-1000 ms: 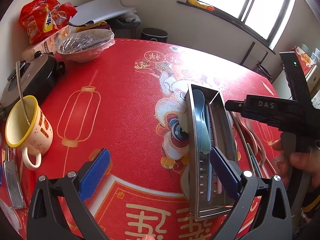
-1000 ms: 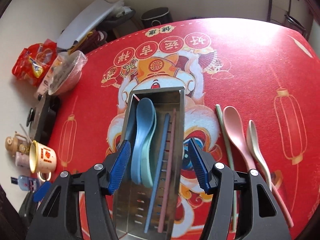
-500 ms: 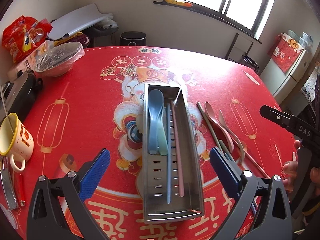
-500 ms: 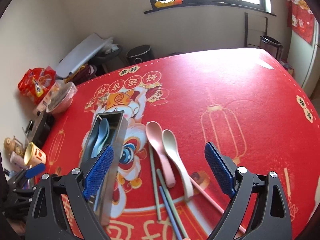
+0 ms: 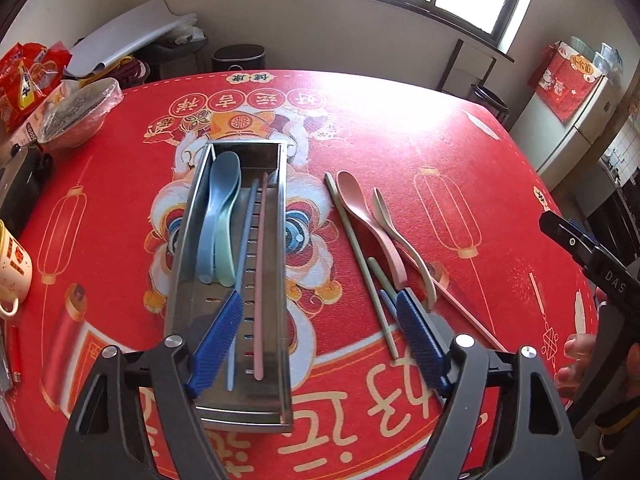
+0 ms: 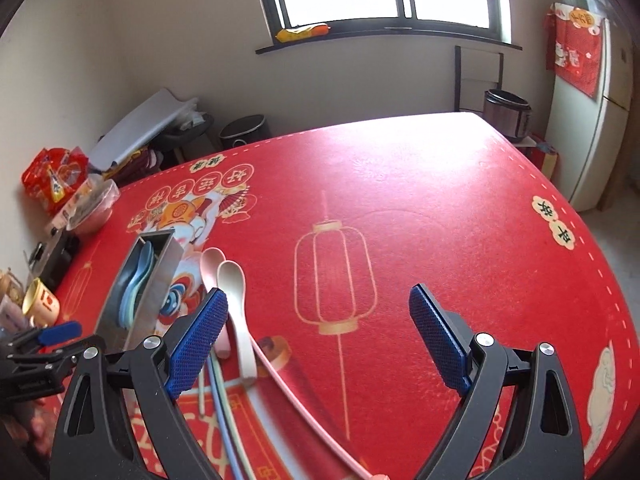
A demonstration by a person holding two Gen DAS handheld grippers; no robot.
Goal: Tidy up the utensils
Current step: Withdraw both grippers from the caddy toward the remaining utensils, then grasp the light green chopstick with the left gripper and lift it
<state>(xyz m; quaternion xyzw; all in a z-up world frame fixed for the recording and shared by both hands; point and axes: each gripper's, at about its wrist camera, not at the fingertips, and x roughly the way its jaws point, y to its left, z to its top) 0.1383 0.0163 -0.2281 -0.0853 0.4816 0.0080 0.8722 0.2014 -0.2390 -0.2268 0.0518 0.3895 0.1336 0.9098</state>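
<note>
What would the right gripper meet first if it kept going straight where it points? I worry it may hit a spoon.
Probably only the bare red tablecloth. The cream spoon lies left of that line, though depth is unclear.

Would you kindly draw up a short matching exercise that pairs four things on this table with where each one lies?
Things:
1. blue spoon
2. pink spoon
3. yellow-rimmed mug
4. covered bowl

Places:
A. on the red cloth, right of the metal tray
B. at the table's far left corner, by the snack bags
C. inside the metal tray
D. at the table's left edge, nearer the camera

Pairs: 1-C, 2-A, 3-D, 4-B
</note>
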